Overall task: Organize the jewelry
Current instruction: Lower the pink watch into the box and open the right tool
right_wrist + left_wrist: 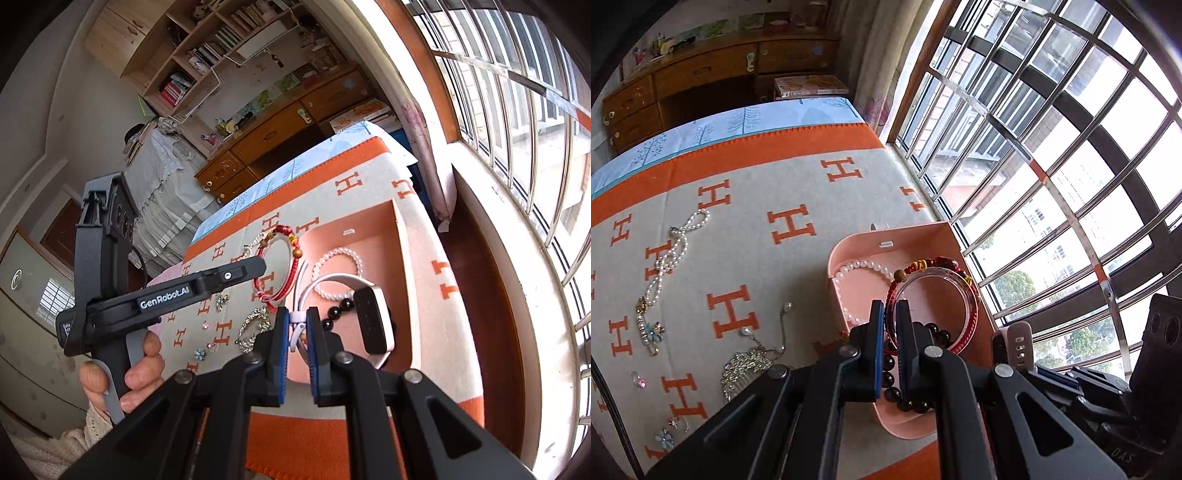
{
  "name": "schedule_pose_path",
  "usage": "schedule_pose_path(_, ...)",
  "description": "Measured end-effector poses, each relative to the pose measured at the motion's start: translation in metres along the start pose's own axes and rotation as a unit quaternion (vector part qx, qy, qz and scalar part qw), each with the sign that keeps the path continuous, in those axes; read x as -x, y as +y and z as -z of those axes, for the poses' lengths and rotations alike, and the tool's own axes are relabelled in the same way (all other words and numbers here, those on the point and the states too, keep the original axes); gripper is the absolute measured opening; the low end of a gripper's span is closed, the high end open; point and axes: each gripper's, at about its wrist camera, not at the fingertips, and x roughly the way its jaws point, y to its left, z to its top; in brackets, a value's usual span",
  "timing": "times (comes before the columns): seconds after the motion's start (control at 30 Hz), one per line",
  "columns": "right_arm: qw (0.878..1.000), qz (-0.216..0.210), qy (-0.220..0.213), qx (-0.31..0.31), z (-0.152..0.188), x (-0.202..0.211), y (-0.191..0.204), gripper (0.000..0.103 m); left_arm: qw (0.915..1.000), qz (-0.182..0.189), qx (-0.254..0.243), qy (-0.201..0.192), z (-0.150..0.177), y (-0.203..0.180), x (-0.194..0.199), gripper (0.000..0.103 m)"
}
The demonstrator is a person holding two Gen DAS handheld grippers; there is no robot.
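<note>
My left gripper (890, 314) is shut on a clear bangle wound with a red cord bracelet (938, 295), held over the pink tray (857, 243). The bangle also shows in the right wrist view (277, 266), above the tray's left edge. My right gripper (298, 321) is shut on the pale strap of a smartwatch (373, 319), held above the tray (384, 236). Inside the tray lie a white pearl bracelet (864, 265) (338, 254) and a dark bead bracelet (905, 398) (336, 314).
On the orange-and-cream H-patterned cloth (783, 184) lie a pearl necklace (676, 251), a rhinestone comb (742, 365), a drop earring (785, 308), brooches and small flower pieces (650, 328). A barred window (1052, 147) runs along the right.
</note>
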Motion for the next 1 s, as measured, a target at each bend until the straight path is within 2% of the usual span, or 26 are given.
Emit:
schedule_pose_path(0.23,1.000,-0.001,0.011,-0.012,0.006,-0.015,-0.014,0.009,0.9991,-0.031,-0.002,0.030,-0.008,-0.004,-0.060,0.004)
schedule_pose_path(0.3,1.000,0.003,0.012,-0.009,0.005,-0.017,-0.015,0.009,0.9991,-0.034,0.002,0.027,-0.011,-0.001,-0.065,0.012)
schedule_pose_path(0.33,1.000,0.004,0.012,-0.009,0.005,-0.019,-0.015,0.009,0.9991,-0.034,0.007,0.024,-0.011,0.000,-0.065,0.027)
schedule_pose_path(0.43,1.000,0.005,0.016,-0.010,0.005,-0.021,-0.017,0.009,0.9999,-0.012,0.007,0.000,-0.011,0.001,-0.050,0.046)
schedule_pose_path(0.47,1.000,0.006,0.017,-0.009,0.005,-0.023,-0.017,0.009,0.9997,-0.022,0.004,-0.013,-0.010,0.000,-0.042,0.058)
schedule_pose_path(0.5,1.000,0.008,0.018,-0.008,0.006,-0.024,-0.017,0.009,0.9992,-0.027,-0.002,-0.030,-0.008,-0.001,-0.033,0.060)
schedule_pose_path(0.57,1.000,0.012,0.021,-0.002,0.005,-0.028,-0.015,0.009,0.9967,-0.052,-0.012,-0.060,-0.004,-0.003,-0.015,0.076)
schedule_pose_path(0.7,0.999,0.026,0.027,0.014,0.005,-0.038,-0.007,0.009,0.9895,-0.098,-0.022,-0.104,0.012,0.002,0.019,0.082)
schedule_pose_path(0.93,0.995,0.074,0.055,0.038,0.011,-0.064,0.000,0.010,0.9808,-0.152,-0.006,-0.122,0.044,0.035,0.059,0.082)
schedule_pose_path(1.0,0.993,0.081,0.070,0.039,0.012,-0.072,0.002,0.010,0.9796,-0.155,0.009,-0.128,0.054,0.047,0.070,0.082)
